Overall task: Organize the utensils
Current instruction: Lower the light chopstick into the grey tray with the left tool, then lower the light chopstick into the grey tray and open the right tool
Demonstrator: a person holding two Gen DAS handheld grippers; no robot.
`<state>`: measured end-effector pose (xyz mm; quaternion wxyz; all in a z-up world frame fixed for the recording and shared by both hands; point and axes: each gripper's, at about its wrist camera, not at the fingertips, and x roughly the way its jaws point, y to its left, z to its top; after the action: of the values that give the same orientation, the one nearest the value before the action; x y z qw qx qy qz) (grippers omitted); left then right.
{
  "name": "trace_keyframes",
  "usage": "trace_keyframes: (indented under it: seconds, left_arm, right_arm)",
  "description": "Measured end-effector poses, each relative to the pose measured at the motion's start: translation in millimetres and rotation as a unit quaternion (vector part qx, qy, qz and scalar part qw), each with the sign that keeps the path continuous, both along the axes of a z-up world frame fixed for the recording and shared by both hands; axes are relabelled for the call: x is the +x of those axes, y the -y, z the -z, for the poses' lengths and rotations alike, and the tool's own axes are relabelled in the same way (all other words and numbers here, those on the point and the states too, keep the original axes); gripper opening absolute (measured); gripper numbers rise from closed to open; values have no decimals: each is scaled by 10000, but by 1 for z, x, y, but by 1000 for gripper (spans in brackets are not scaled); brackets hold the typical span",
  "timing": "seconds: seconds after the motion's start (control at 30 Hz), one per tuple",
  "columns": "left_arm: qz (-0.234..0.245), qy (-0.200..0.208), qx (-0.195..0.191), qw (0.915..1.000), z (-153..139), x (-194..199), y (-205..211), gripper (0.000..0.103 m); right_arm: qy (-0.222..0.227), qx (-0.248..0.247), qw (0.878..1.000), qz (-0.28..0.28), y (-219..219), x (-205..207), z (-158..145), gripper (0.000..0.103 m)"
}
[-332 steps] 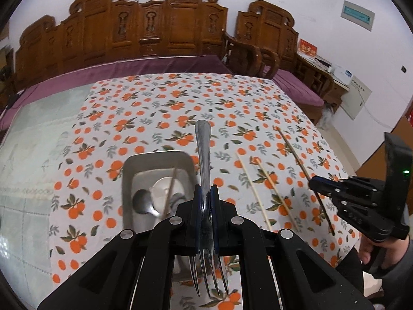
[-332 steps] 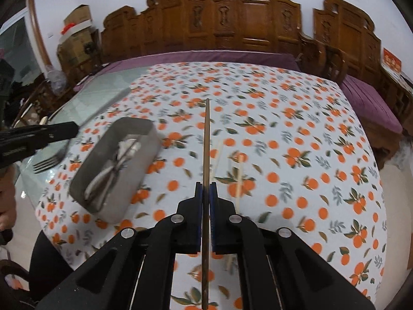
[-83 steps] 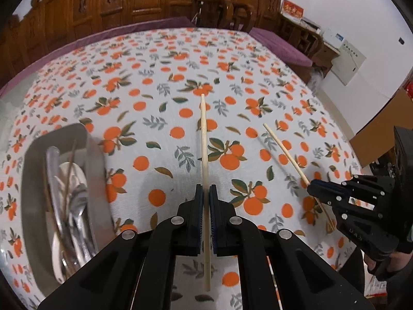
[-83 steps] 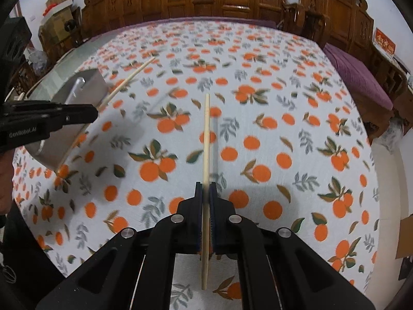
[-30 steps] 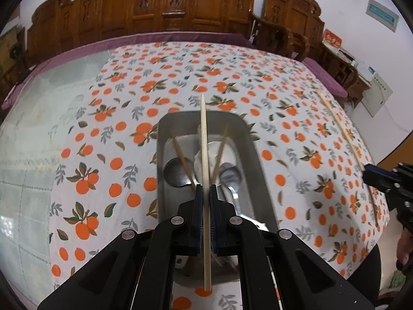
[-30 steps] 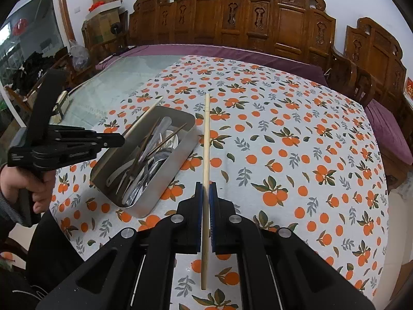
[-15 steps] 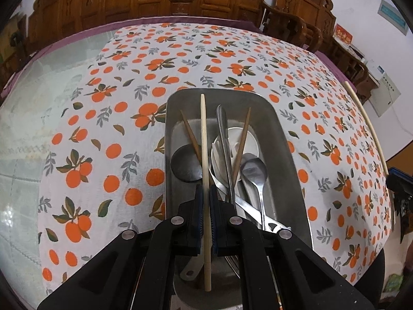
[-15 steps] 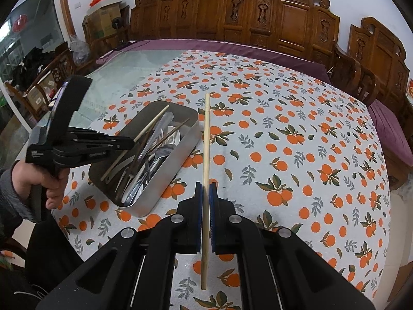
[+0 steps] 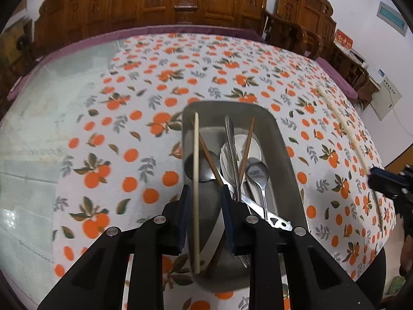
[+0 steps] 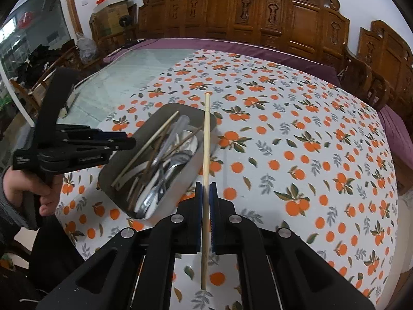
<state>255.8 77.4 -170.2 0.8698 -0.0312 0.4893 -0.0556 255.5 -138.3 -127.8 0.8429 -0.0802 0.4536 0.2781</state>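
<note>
The left tool [image 9: 204,206], jaws just parted, is letting a pale chopstick [image 9: 196,180] drop loose between its pads into the metal tray [image 9: 284,155], which is already holding spoons, a fork and darker chopsticks. The right tool [image 10: 205,217] is clamping the other pale chopstick [image 10: 206,155] beside the tray's rim, not yet delivered; no other utensils are showing on the surface [image 10: 309,142]

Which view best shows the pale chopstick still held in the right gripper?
The right wrist view: the pale chopstick runs full length between the shut jaws. The left wrist view shows it thin and blurred at the picture's right edge.
</note>
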Motion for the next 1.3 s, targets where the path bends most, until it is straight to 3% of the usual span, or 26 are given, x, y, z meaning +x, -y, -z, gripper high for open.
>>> trace_keyframes:
  seconds: [0.23, 0.4, 0.47, 0.63, 0.9, 1.3]
  left_arm:
    - [-63, 323, 93, 9994, -28, -13, -12, 33]
    - [-161, 512, 168, 9984, -45, -23, -26, 52]
    - [-222, 546, 217, 9980, -48, -26, -30, 70]
    - [-376, 610, 222, 9972, -53, -33, -46, 86]
    - [-514, 647, 200, 9964, -54, -41, -63, 87]
    - [-515, 691, 234, 9960, -55, -48, -66, 87]
  right_arm:
    - [-96, 98, 9998, -139, -26, 7, 4, 6]
    - [-230, 173, 9994, -197, -46, 13, 12, 6]
    - [-275, 189, 9992, -207, -53, 16, 15, 6]
    - [-399, 265, 9986, -214, -69, 22, 22, 6]
    - [-604, 195, 9979, -122, -97, 38, 40, 6]
    - [-1277, 584, 9890, 466, -101, 54, 71, 6]
